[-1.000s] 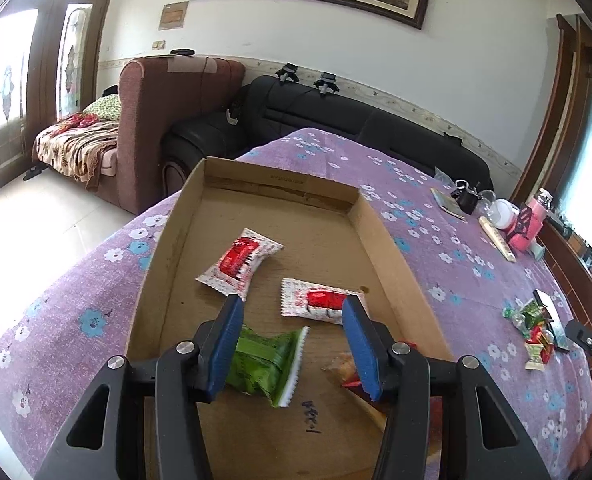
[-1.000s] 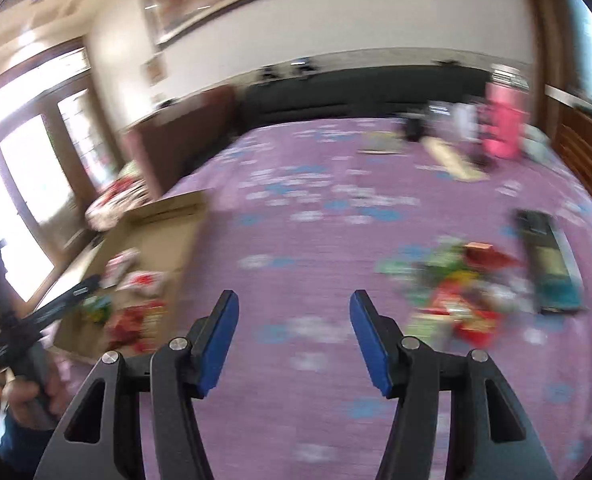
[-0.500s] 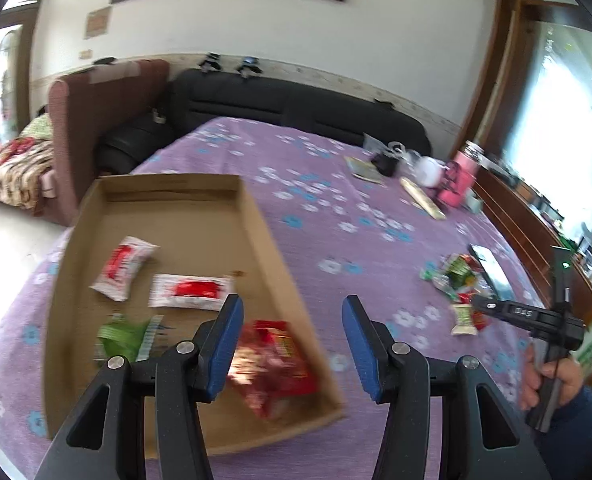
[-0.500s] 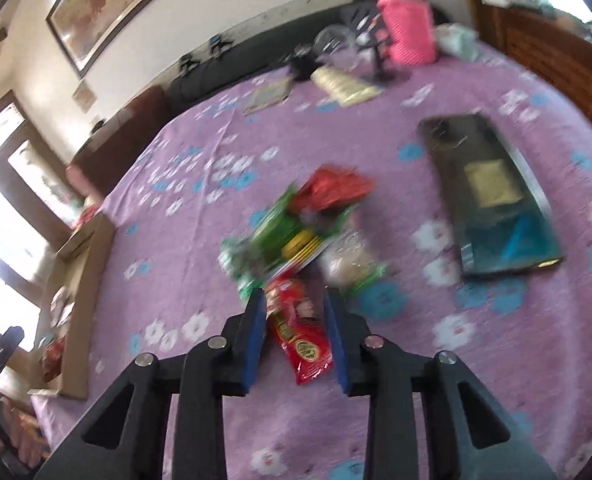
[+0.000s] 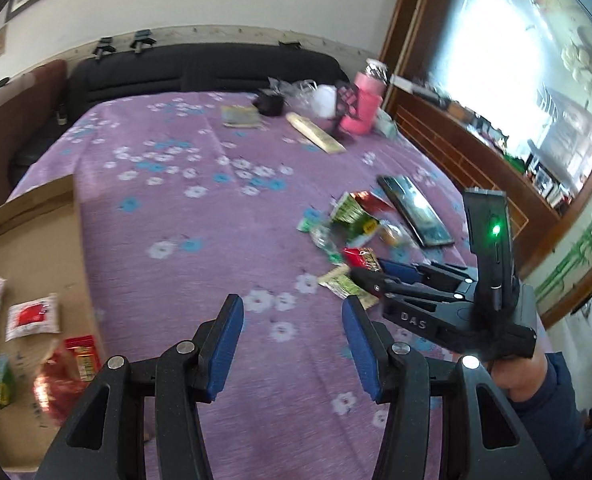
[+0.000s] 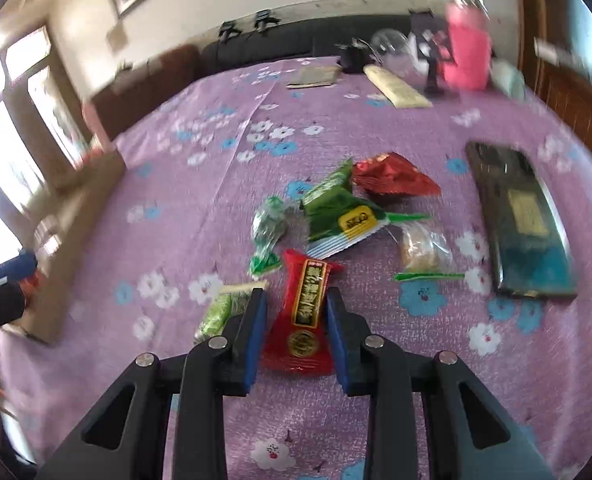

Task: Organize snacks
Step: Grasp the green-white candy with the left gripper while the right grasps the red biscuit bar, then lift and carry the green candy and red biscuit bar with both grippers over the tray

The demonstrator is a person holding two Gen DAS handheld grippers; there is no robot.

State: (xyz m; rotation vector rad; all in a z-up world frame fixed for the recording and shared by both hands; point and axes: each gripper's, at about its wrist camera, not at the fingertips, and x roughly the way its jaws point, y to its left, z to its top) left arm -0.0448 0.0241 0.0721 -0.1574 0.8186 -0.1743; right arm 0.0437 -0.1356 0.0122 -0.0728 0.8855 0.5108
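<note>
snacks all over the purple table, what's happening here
A person is sorting snacks into a cardboard box using handheld tongs. The right tongs have just been closing around a red snack packet at the near edge of the pile, pads at its sides. The left tongs are open and empty over the tablecloth, next to the box, which already holds several packets.

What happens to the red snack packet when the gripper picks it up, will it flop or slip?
The red snack packet looks like thin, shiny film, so it will probably crinkle and droop at its ends. It seems small and flat, so likely light. The right gripper has just been closing its jaws around its middle; glossy wrap might slide a little.
</note>
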